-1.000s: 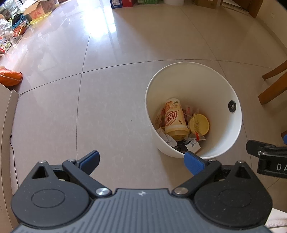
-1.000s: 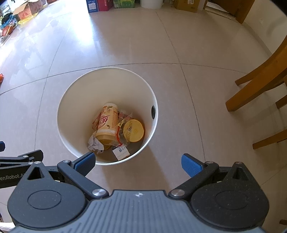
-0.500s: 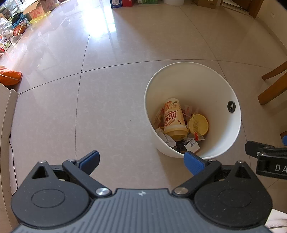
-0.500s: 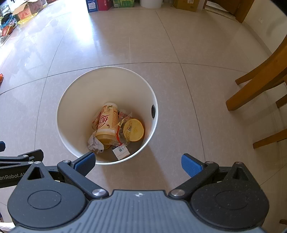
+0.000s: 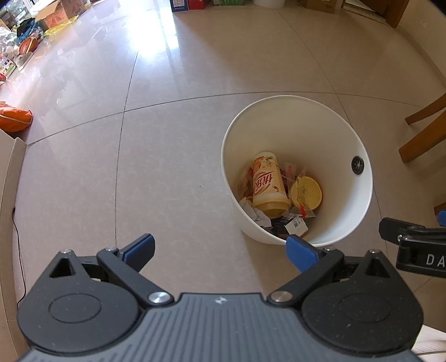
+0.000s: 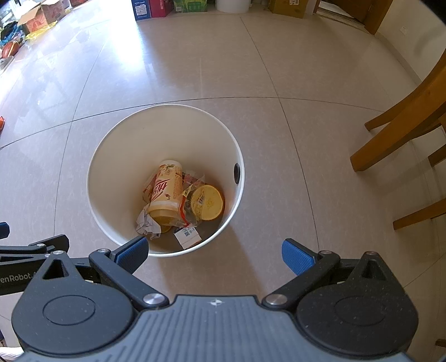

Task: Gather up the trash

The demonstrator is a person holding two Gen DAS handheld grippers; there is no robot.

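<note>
A white round bin (image 5: 281, 117) (image 6: 122, 156) stands on the tiled floor. Inside it lie a yellow drink cup (image 5: 267, 183) (image 6: 165, 192), a yellow lid (image 5: 306, 192) (image 6: 209, 202), crumpled paper (image 6: 146, 221), wrappers and a small labelled box (image 6: 188, 235). My left gripper (image 5: 220, 250) hovers open and empty just left of the bin. My right gripper (image 6: 214, 252) hangs open and empty over the bin's near right edge. Each gripper's side shows at the other view's edge.
Wooden chair legs (image 6: 401, 131) (image 5: 421, 133) stand right of the bin. Cardboard boxes (image 6: 150, 8) line the far wall. An orange bag (image 5: 14, 118), a ball (image 5: 28, 44) and clutter lie far left. A cardboard sheet (image 5: 7, 178) and a black cable (image 5: 19, 250) run along the left edge.
</note>
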